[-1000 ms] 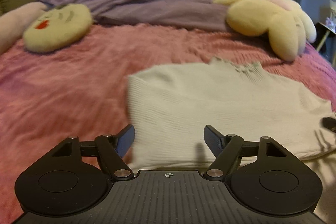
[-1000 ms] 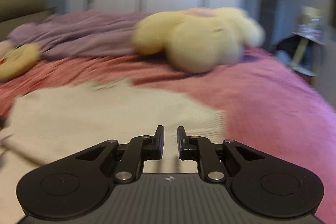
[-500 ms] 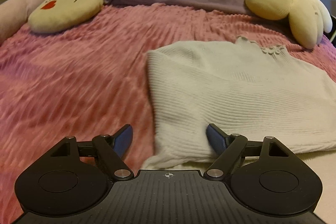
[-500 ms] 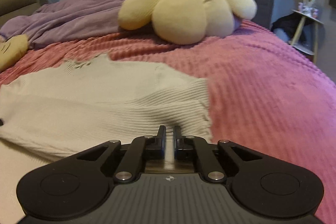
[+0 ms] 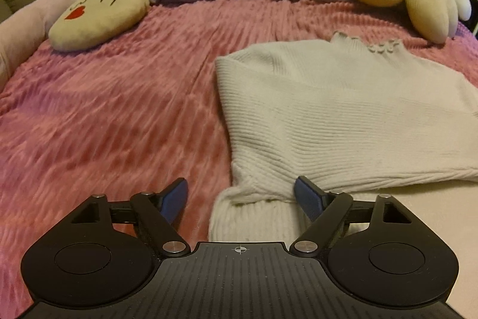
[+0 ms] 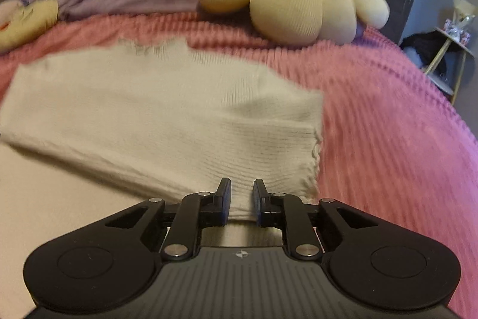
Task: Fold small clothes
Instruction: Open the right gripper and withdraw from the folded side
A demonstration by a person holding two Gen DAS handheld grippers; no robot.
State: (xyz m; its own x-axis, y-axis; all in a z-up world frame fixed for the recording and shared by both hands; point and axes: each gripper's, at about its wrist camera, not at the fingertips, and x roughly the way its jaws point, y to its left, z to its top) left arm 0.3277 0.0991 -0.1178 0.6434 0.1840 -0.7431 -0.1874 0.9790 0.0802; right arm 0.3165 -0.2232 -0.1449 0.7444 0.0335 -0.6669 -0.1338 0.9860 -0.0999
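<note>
Both grippers have dropped closer to the cream sweater (image 5: 343, 115) on the pink bedspread (image 5: 113, 115). Sleeves look folded in; bottom-to-collar fold remains. Left gripper (image 5: 240, 196) widens around the hem corner; right gripper (image 6: 242, 199) is parting, hem between, unpinched.

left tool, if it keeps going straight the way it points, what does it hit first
Most likely the cream sweater. The left tool, its jaws opening wide, points down at the sweater's near left corner, where a ribbed cuff lies between its fingers. The pink bedspread lies just beside and beneath; exact depth is unclear.
</note>
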